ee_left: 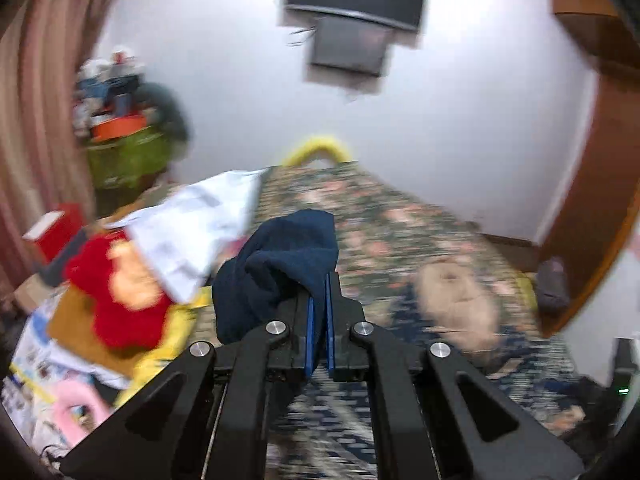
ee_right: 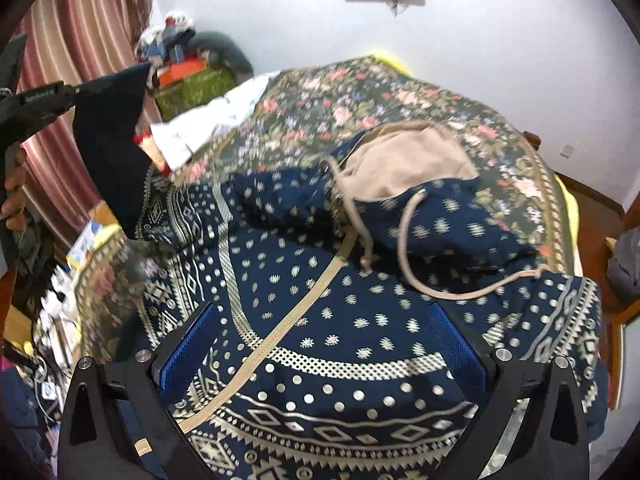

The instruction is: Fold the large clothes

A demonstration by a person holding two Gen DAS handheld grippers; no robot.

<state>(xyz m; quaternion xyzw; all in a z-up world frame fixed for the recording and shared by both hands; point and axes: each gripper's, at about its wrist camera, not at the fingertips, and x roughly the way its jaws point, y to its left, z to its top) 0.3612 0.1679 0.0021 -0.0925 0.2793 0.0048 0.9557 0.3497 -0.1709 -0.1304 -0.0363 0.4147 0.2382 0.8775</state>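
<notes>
With the left gripper (ee_left: 319, 300) clenched on what looks like the hooded sweater's (ee_right: 340, 340) navy cuff (ee_left: 280, 256), carry the sleeve across the chest while the right gripper (ee_right: 324, 344), released, hovers above ready to pin the fold.

Left gripper (ee_left: 319, 304): your blue pads are pressed nearly together, pinching a fold of dark navy cloth (ee_left: 280, 264) between them; the black linkage arms converge toward the tips.
Left gripper, seen from the right wrist (ee_right: 80, 90): raised at the upper left, pointing right, cloth hanging from its tip.
Left hand (ee_right: 14, 188): your fingers wrap the handle below the gripper body.
Right gripper (ee_right: 326, 344): your jaws stand wide apart, blue fingers (ee_right: 188, 352) splayed to either side, nothing between them.
</notes>
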